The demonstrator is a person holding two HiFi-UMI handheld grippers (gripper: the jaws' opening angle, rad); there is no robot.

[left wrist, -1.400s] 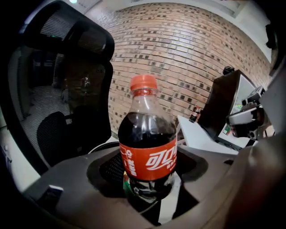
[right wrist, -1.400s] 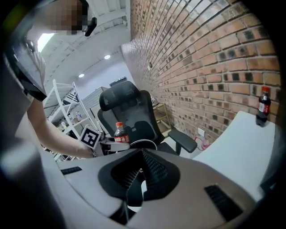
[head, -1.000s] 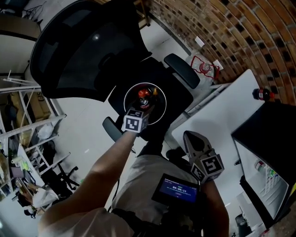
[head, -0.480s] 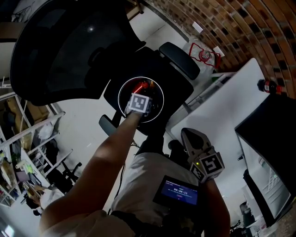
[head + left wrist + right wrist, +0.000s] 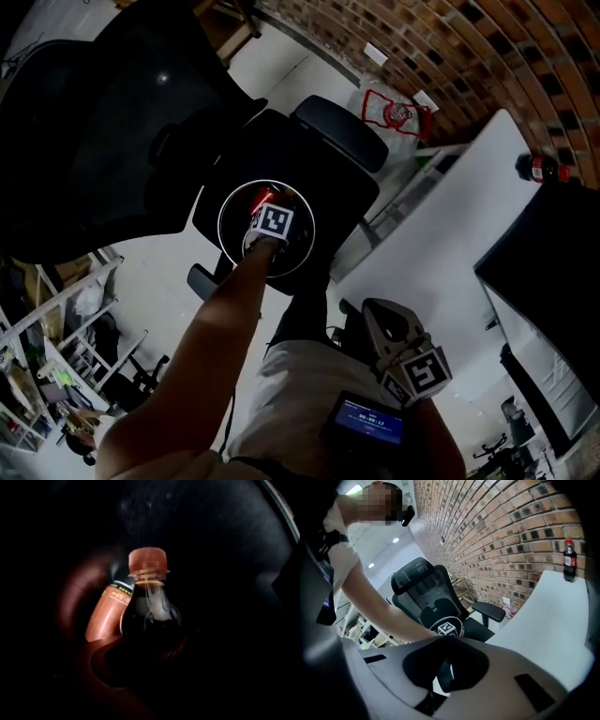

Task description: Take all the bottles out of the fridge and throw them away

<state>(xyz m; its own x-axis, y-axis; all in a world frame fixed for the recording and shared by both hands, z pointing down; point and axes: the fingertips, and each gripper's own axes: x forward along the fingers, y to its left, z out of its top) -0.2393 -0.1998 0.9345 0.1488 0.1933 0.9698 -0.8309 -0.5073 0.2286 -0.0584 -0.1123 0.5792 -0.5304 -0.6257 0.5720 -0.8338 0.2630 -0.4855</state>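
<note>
My left gripper (image 5: 262, 210) points steeply down into a round white-rimmed bin (image 5: 223, 208) that stands on the seat of a black office chair. In the left gripper view its jaws (image 5: 150, 667) are dim and closed on a dark cola bottle (image 5: 149, 616) with a red cap. The bottle's lower body is lost in the dark. Beside it in the bin lies another bottle (image 5: 106, 617) with an orange label. My right gripper (image 5: 377, 317) is shut and holds nothing, low near my waist. A further cola bottle (image 5: 536, 169) (image 5: 568, 559) stands on the white table.
The black fridge (image 5: 548, 272) stands at the right with the white table (image 5: 450, 234) beside it. The chair's tall backrest (image 5: 94, 131) and armrest (image 5: 342, 127) flank the bin. A brick wall (image 5: 487, 47) and a white bag (image 5: 389, 111) lie behind.
My left gripper has sunk into the bin with the cola bottle and tipped steeply downward. The right gripper has dropped slightly.
</note>
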